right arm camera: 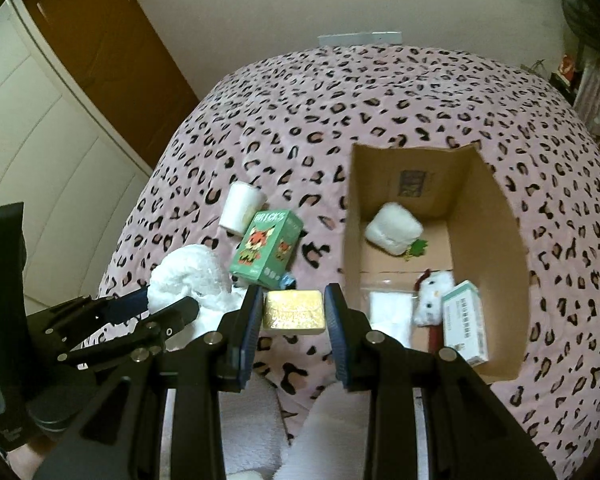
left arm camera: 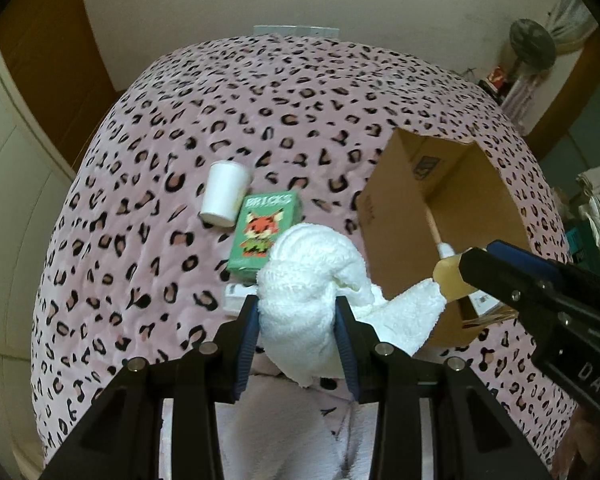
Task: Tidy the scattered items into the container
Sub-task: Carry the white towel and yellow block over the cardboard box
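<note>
two things, cup (left arm camera: pixel 223 194) and bricks box (left arm camera: pixel 263 236), lie beside carton (right arm camera: pixel 496 216).

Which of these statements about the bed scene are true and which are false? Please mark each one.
1. The left gripper holds a white towel. True.
2. The right gripper is empty. False: its jaws are shut on a gold block.
3. The green box lies inside the carton. False: it lies on the blanket, beside the carton.
4. The white cup lies on its side on the blanket. True.
5. The carton already holds several things. True.
</note>
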A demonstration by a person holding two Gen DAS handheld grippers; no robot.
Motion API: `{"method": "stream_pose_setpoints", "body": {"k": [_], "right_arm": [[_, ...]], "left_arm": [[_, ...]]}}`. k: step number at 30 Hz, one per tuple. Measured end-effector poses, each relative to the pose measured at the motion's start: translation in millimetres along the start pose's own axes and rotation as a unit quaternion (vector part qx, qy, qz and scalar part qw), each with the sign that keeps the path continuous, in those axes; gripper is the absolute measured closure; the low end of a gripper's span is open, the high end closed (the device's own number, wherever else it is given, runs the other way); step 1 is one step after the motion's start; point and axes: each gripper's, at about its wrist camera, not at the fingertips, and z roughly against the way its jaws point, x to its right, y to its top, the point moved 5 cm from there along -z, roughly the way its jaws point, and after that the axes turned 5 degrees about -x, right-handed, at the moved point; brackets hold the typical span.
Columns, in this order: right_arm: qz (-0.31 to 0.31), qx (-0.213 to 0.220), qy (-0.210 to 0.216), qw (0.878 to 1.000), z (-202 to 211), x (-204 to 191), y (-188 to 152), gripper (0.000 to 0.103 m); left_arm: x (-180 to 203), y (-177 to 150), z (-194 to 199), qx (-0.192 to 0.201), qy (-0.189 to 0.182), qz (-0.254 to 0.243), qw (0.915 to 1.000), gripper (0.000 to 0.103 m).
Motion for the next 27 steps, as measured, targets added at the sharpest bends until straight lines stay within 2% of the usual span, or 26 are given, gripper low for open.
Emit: {"method": "stream_pose_setpoints", "body": {"k": [15,27], "right_arm": [[-0.041,0.021,-0.017,0.999,34,66,8,0.071],[-0.082,0.028,-0.03,0.996,43,118,9,0.071]], "left_arm": [[74,33,7,0.008,-0.032,-0.054,0.998,0.066],[131,49,-14,-0.004,-0.045,-0.095,0.9944,0.066]]}}
